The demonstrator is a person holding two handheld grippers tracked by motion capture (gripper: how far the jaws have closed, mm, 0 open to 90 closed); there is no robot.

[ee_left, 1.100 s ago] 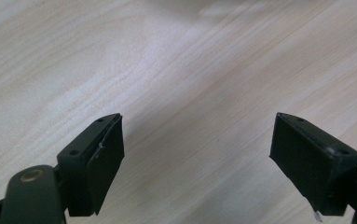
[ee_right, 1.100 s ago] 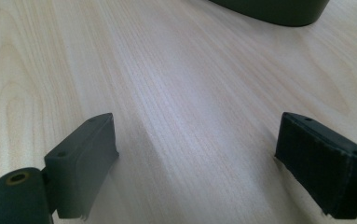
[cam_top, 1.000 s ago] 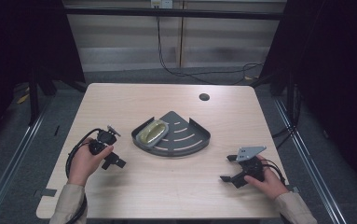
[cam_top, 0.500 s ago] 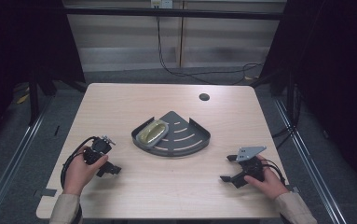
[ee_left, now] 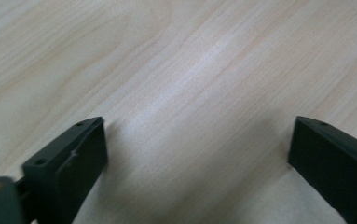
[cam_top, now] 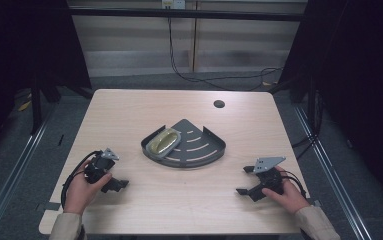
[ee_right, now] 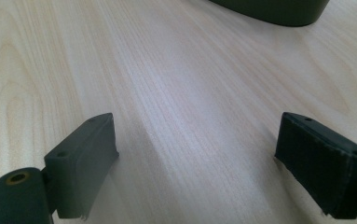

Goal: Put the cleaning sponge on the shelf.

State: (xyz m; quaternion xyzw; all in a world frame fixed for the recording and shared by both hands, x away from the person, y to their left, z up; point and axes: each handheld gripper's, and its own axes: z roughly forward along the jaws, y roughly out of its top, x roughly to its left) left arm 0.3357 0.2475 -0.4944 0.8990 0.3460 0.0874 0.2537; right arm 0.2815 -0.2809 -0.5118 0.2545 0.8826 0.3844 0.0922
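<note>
1. L gripper (cam_top: pixel 120 183) at 8 o'clock on desk (cam_top: pixel 129 115), jaws spread wide, holding nothing.
2. Yellow object (cam_top: pixel 161 141) sits in dark tray (cam_top: pixel 214 145), desk centre, at tray's 9 o'clock.
3. R gripper (cam_top: pixel 245 180) at 4 o'clock, jaws released, empty.
4. Risk: a low reach could knock tray's rim & slide it.

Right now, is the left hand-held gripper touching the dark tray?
Apart. In the high view, bare table lies between the left hand-held gripper and the dark tray.
</note>
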